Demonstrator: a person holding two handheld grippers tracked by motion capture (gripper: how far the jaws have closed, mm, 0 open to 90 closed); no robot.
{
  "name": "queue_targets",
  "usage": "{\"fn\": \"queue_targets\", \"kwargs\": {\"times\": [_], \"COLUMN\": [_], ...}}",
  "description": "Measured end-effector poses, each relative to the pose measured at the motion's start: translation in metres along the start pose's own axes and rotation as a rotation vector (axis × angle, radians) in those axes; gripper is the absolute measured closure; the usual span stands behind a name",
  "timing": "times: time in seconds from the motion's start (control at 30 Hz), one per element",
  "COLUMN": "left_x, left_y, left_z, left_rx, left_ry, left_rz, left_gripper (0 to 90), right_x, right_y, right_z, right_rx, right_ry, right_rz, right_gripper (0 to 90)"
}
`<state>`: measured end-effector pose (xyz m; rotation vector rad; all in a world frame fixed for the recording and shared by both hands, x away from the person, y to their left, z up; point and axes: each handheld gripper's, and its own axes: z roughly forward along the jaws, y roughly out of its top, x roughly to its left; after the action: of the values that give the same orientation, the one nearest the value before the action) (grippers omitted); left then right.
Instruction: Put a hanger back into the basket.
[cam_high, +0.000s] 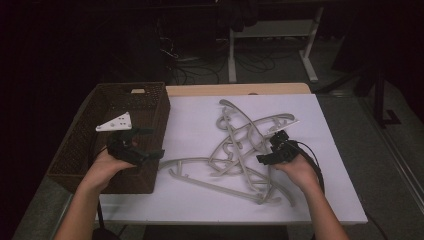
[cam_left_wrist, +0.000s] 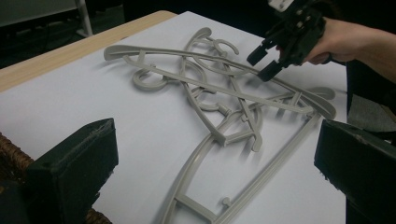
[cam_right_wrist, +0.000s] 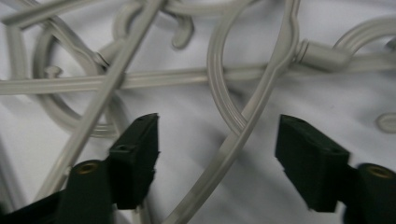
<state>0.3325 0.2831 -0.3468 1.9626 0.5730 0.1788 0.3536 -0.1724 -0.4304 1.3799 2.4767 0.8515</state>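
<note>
On the left of the tabletop (cam_high: 150, 205) stands a brown wicker basket (cam_high: 145, 107), and as far as its inside can be seen it holds no hanger. Above its right wall hang the left tongs (cam_high: 145, 142), jaws spread wide with nothing between them. Past the basket, the tangled pile of grey plastic hangers (cam_high: 240, 145) lies on the white sheet, one hanger just beside the basket's wall. At the pile's right edge the right tongs (cam_high: 270, 147) stand released, jaws apart on either side of a curved hanger bar (cam_right_wrist: 243, 135), pads not yet pressing it. Judging by this, the sorting has barely begun: every hanger seems left to lift.
</note>
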Motion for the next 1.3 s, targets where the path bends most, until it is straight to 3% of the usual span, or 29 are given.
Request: {"fn": "queue_targets", "kwargs": {"times": [0.13, 0.23, 0.47, 0.5, 0.77, 1.07, 1.3], "left_x": [-0.001, -0.001, -0.001, -0.001, -0.002, -0.002, -0.002], "left_y": [0.0, 0.0, 0.0, 0.0, 0.0, 0.0, 0.001], "left_z": [0.0, 0.0, 0.0, 0.0, 0.001, 0.001, 0.001], "left_rx": [-0.001, 0.001, 0.002, 0.002, 0.005, 0.007, 0.008], "left_ry": [0.006, 0.008, 0.008, 0.009, 0.01, 0.011, 0.01], "left_rz": [0.004, 0.008, 0.008, 0.008, 0.011, 0.016, 0.019], "left_gripper": [0.0, 0.0, 0.0, 0.0, 0.0, 0.0, 0.0], "right_x": [-0.001, -0.002, -0.008, -0.011, -0.017, -0.016, 0.0], "right_y": [-0.002, -0.003, -0.004, -0.004, -0.005, -0.002, 0.008], "right_z": [0.012, 0.014, 0.009, 0.006, -0.001, -0.008, -0.004], "right_rx": [0.051, 0.049, 0.023, 0.001, -0.055, -0.09, -0.102], "right_ry": [-0.005, -0.023, -0.046, -0.055, -0.036, 0.082, 0.192], "right_rz": [0.017, 0.013, 0.021, 0.024, -0.006, -0.072, -0.218], "right_gripper": [51.5, 62.6, 71.0, 75.5, 80.1, 80.8, 80.8]}}
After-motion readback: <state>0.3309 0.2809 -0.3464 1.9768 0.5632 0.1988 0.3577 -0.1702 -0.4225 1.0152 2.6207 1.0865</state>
